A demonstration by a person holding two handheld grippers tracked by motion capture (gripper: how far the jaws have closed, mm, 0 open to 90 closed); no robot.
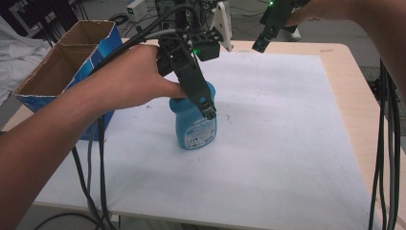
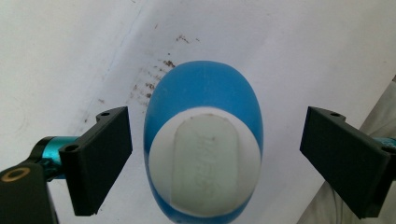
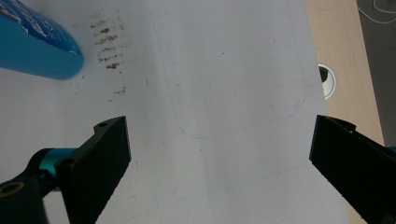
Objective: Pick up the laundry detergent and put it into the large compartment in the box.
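Left claw (image 2: 210, 161) was spread wide, jaws on either side of the blue bottle (image 2: 204, 140) with clear gaps on both flanks, not touching it. Bottle stood upright on the white sheet (image 1: 268, 124) covering the bench, directly below and between the jaws; the left gripper view looked straight down on its white cap (image 2: 204, 161). Bottle sat a bit nearer the jaw on the left of that view than the other. Right claw (image 3: 219, 168) was also spread, empty, held high and well away from the bottle, which showed off to its upper left in its own view. Open cardboard box (image 1: 62, 62) stood well off to the left claw's outer side. My read on risk: off-centre closing means one jaw hits first and could shove or tip the bottle. The body is rounded and probably smooth, so a pinch near the cap could slip or let it swing. Brown crumbs (image 3: 109, 46) lay on the sheet just beside the bottle's base.
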